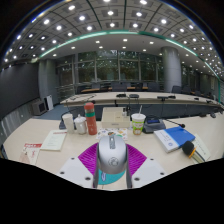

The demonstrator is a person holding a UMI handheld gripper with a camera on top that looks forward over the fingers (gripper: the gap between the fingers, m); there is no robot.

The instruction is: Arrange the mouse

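A silver-grey computer mouse (111, 154) sits between my gripper's (111, 172) two fingers, its nose pointing away from me. The magenta pads (88, 157) flank it on both sides and appear to press on its flanks. The mouse is held above a beige table (60, 133), with a teal patch showing under its rear end. The fingers' tips are hidden behind the mouse.
Beyond the fingers on the table stand a red-orange bottle (90, 118), a white cup (68, 121), a green-labelled cup (138, 122), papers (53, 141) to the left and a blue book (180, 136) to the right. More desks and office windows lie farther back.
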